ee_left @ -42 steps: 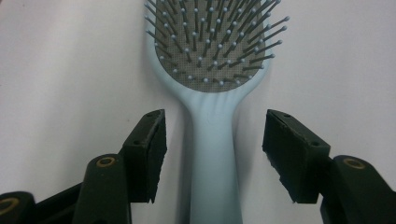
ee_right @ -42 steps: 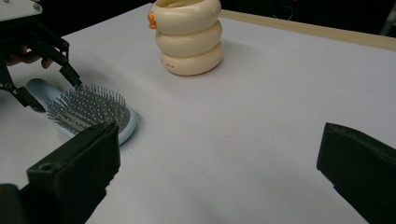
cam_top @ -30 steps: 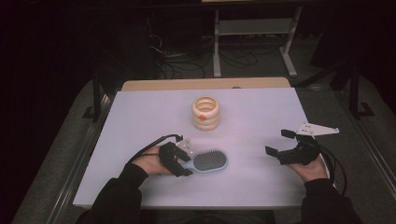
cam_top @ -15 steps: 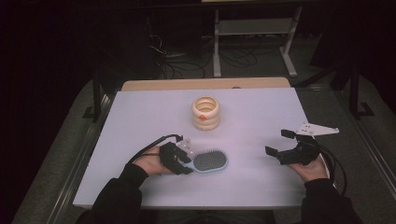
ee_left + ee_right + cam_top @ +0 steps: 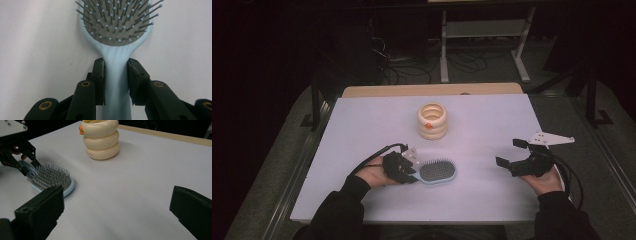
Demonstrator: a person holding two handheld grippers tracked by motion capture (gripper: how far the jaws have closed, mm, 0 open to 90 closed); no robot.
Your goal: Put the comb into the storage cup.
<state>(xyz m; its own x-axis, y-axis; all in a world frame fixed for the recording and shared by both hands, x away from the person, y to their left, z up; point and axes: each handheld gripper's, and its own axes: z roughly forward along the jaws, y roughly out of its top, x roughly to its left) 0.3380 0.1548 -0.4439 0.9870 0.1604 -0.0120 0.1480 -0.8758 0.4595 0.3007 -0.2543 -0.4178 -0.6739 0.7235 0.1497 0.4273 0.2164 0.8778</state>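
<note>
I have the left gripper point(image 5: 411, 167) down on the white table surface point(image 5: 492, 125), toward the near left part of it, and its jaws have just been closing. In the left gripper view both black pads point(image 5: 98, 75) sit flat against the sides of the hairbrush point(image 5: 117, 32) handle, right where the handle narrows below the head, so I read that as a grip on the brush. The brush is pale blue with a grey bristle bed, and it lies flat on the surface with its bristles up. From the high view its head point(image 5: 437, 172) points toward the right edge, and the handle runs back into my left gripper. It sits nearer the near edge than the far one, left of the middle.

My right gripper point(image 5: 518, 156) is held near the right edge, well apart from the brush. Its jaws stand wide apart with nothing between them; in the right gripper view I see bare table between the two black jaws. The grey three-cornered plate point(image 5: 552, 138) on top of it juts out past the right edge.

A cream holder made of stacked rings point(image 5: 432, 121) stands upright toward the far edge, about midway across, with a small orange mark on its side. It is apart from the brush and from both grippers. In the right gripper view it stands point(image 5: 101, 138) beyond the brush head point(image 5: 51, 181).
</note>
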